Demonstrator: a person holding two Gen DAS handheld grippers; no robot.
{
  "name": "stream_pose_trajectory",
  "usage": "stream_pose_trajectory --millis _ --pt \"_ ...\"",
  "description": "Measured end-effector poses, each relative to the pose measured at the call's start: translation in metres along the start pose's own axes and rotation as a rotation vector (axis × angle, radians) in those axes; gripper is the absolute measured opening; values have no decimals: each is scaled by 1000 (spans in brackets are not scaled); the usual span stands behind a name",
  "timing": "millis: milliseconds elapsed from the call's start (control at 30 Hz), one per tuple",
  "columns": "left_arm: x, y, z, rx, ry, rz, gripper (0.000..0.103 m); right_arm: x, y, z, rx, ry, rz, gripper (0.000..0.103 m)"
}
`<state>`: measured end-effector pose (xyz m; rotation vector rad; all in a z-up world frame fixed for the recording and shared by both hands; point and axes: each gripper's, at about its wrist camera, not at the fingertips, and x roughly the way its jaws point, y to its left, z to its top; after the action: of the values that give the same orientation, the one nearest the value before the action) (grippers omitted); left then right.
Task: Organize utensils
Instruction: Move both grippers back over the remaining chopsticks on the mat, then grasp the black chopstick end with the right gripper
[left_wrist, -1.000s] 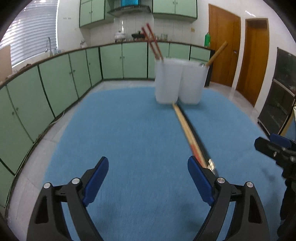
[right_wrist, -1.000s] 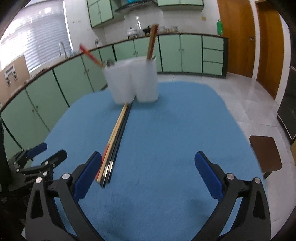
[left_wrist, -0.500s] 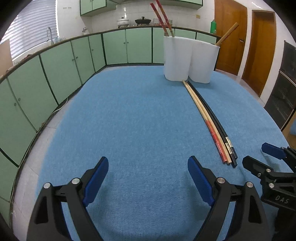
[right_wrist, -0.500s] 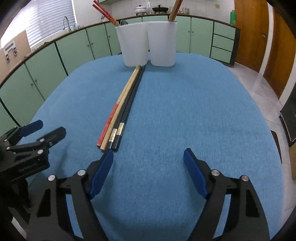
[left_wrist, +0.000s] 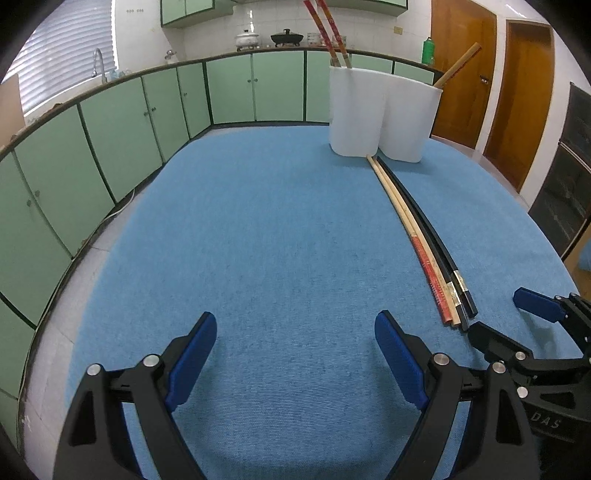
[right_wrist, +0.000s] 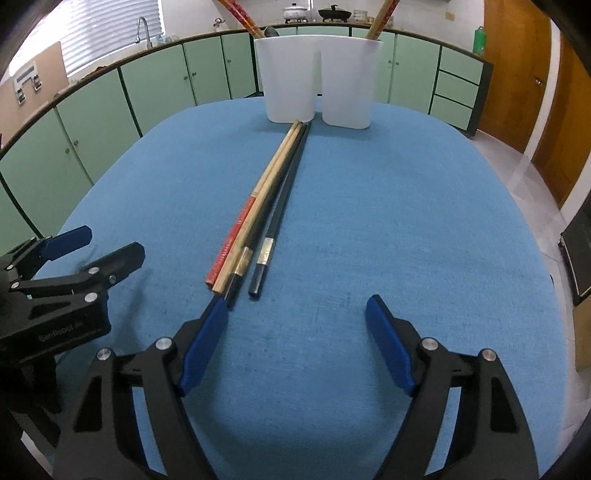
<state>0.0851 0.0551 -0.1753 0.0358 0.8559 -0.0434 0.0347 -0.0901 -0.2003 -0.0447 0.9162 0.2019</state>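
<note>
Chopsticks (right_wrist: 266, 206): 4 lie loose in a tight row on the blue table cloth (right_wrist: 406, 221), tips nearly touching the base of the white 2-cup holder (right_wrist: 317, 81) at the far end. Holder already has red sticks in 1 cup, a tan one in the other.

Step, as I read it: approach for pickup, nothing lifted yet. Next move likely needs the right gripper (right_wrist: 295, 317) shifted left so only 1 stick, or a matching pair, sits between the pads; the sticks touch each other, so a clean single grab looks tricky.

Right gripper: tilted down toward cloth, jaws spread wide w/ nothing between them; left pad tip sits just at the near ends of the sticks.

Left gripper (left_wrist: 295, 332): also angled down, jaws spread wide, empty, over bare cloth left of the sticks.
</note>
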Motion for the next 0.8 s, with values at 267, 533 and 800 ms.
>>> stream_pose_trajectory --millis 267,533,800 --pt "5 -1 0 7 12 2 86 4 5 4 13 -11 17 48" --pt "7 -3 0 17 19 5 86 5 8 5 -4 -6 66 18" --pt "10 -4 0 22 29 6 86 -6 -17 -2 55 -14 35 18"
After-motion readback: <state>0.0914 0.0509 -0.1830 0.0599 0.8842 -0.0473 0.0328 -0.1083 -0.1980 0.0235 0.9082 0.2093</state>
